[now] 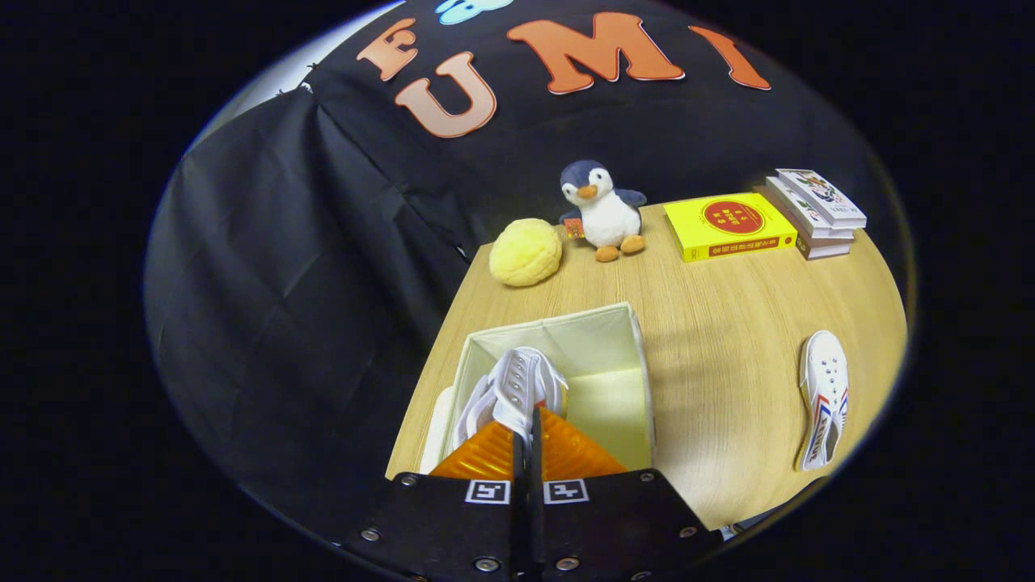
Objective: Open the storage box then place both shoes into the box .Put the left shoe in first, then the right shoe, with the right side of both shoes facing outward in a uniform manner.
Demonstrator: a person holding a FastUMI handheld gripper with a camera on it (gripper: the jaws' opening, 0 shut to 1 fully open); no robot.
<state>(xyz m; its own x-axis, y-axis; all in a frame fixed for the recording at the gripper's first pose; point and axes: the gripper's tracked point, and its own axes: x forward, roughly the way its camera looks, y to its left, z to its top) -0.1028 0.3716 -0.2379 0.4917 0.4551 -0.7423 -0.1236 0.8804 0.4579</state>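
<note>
Hand-held gripper: the fingers are pressed nearly together and a white shoe is pinched between them, apparently by a thin part of its upper.

Held shoe: it is carried just ahead of the fingertips, over the open storage box, its long axis running away from the fingers and somewhat downward into the box.

Storage box: it is already open on the bench, pale-walled, directly beneath and ahead of the fingers; its floor is seen bare beside the shoe.

Second shoe: it is laid on its side on the bench, well apart from the box on the right, its long axis roughly parallel to the fingers.

Stage: the first shoe is judged to be on its way in; whether it is resting on the box floor cannot be told.

Coming move: a release into the box is called for, then a reach rightward to the second shoe.

Other things: a yellow ball, a toy penguin and books are set beyond the box.
</note>
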